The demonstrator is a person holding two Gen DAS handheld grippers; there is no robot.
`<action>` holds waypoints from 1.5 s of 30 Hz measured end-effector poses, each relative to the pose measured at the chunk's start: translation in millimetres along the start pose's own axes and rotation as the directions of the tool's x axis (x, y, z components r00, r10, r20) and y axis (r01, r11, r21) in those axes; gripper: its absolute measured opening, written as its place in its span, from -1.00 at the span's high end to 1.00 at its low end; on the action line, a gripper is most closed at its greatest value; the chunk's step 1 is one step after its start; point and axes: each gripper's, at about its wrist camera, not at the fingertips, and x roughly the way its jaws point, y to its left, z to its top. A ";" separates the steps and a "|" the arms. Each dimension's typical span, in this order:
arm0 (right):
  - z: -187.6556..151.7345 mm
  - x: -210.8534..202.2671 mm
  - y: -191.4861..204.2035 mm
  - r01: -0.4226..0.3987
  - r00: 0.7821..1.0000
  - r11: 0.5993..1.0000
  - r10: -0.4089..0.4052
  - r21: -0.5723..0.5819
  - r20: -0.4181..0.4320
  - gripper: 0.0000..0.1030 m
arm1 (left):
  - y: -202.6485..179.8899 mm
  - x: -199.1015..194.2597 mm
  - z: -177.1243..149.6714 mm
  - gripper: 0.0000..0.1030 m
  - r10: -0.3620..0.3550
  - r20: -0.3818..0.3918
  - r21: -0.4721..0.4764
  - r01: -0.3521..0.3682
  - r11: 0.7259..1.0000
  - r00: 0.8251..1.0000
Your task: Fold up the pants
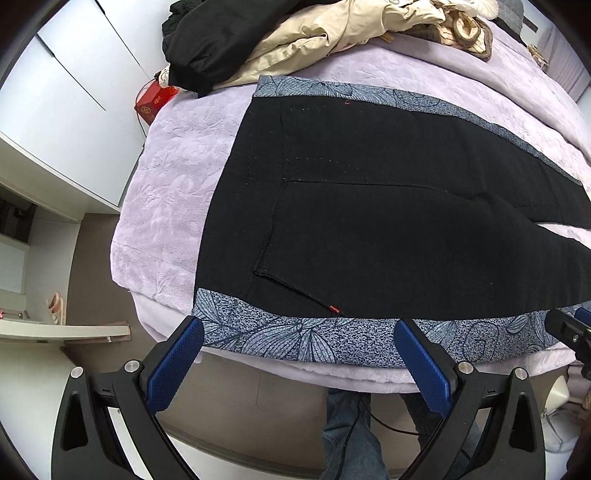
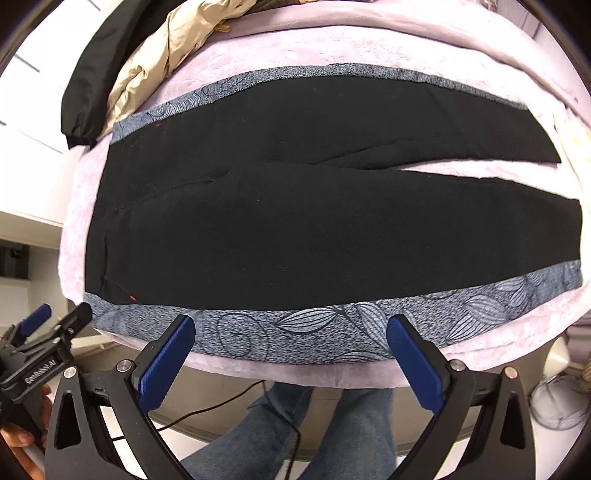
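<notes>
Black pants (image 1: pixel 388 221) with blue-grey leaf-patterned side stripes (image 1: pixel 314 339) lie flat on a lilac bed cover (image 1: pixel 177 177), waistband to the left, legs running right. In the right wrist view the pants (image 2: pixel 314 229) show both legs spread slightly apart. My left gripper (image 1: pixel 299 332) is open and empty, just short of the near side stripe by the waist. My right gripper (image 2: pixel 291 328) is open and empty, at the near stripe (image 2: pixel 314 336) around mid-leg. The left gripper also shows in the right wrist view (image 2: pixel 55 325).
A pile of black and beige jackets (image 1: pixel 295 33) lies at the bed's far side. A red box (image 1: pixel 153 101) sits past the far left corner. White wardrobe doors (image 1: pixel 66 103) stand left. The person's jeans-clad legs (image 2: pixel 314 432) and a cable are below.
</notes>
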 end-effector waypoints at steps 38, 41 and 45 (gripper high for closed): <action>-36.5 73.3 -29.4 -0.607 0.771 0.752 0.636 0.257 -0.040 -0.43 | 52.2 69.4 -23.5 -0.49 -0.326 -0.030 -0.277 0.306 0.911 0.945; -50.0 90.5 -38.2 -0.595 0.766 0.748 0.638 0.295 -0.073 -0.39 | 56.7 72.3 -31.7 -0.49 -0.346 -0.025 -0.287 0.325 0.901 0.938; -54.6 107.2 -47.7 -0.595 0.754 0.725 0.653 0.346 -0.071 -0.39 | 56.4 69.0 -34.5 -0.50 -0.345 -0.034 -0.285 0.321 0.903 0.938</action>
